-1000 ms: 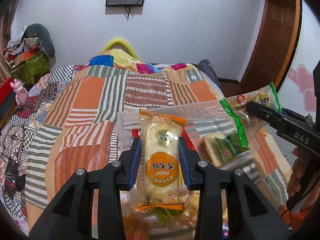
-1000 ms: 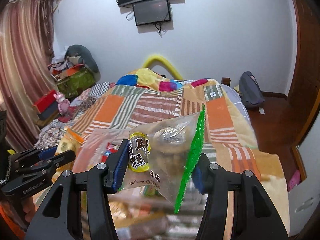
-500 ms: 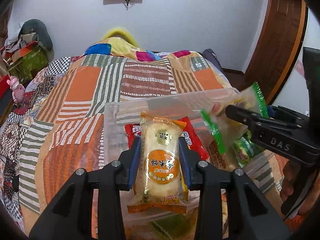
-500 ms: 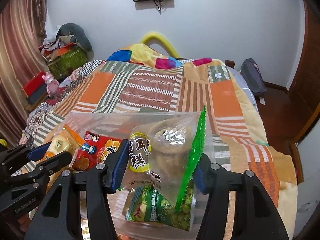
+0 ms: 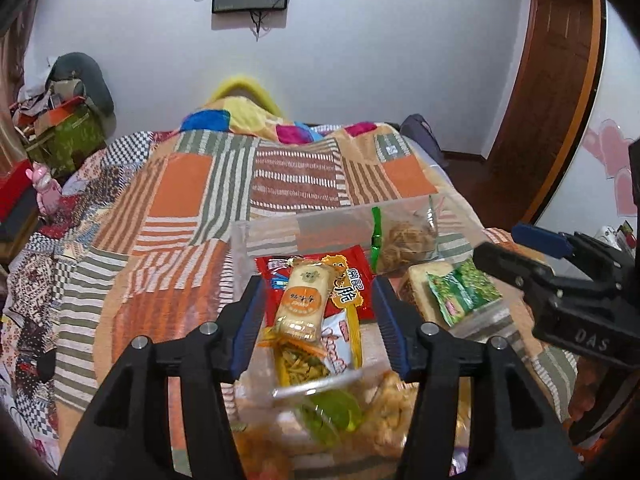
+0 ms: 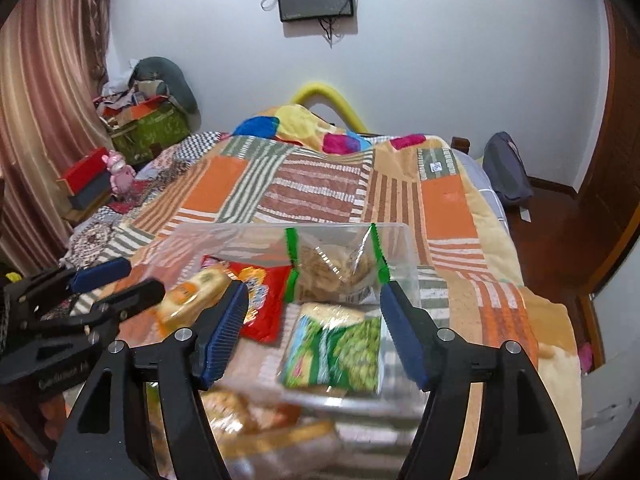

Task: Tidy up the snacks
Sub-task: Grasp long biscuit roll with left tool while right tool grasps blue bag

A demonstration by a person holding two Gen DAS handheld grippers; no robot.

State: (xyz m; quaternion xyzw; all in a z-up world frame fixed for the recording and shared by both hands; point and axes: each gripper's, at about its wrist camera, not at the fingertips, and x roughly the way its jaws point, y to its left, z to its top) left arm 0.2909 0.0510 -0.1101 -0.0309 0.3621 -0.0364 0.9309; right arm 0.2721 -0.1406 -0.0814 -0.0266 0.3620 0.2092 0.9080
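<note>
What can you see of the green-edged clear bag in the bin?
The green-edged clear bag is transparent film with two jagged green side seals, holding pale brown, flaky-looking pieces. It stands propped at the far wall of the clear plastic bin, beside the red packet and behind the green pea packet. The right gripper is open, its jaws clear of it.

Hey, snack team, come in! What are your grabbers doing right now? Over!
Left gripper open, empty. Right gripper open, empty. Orange rice cake and green-edged bag both lying in the clear bin. Nothing blocking.
</note>
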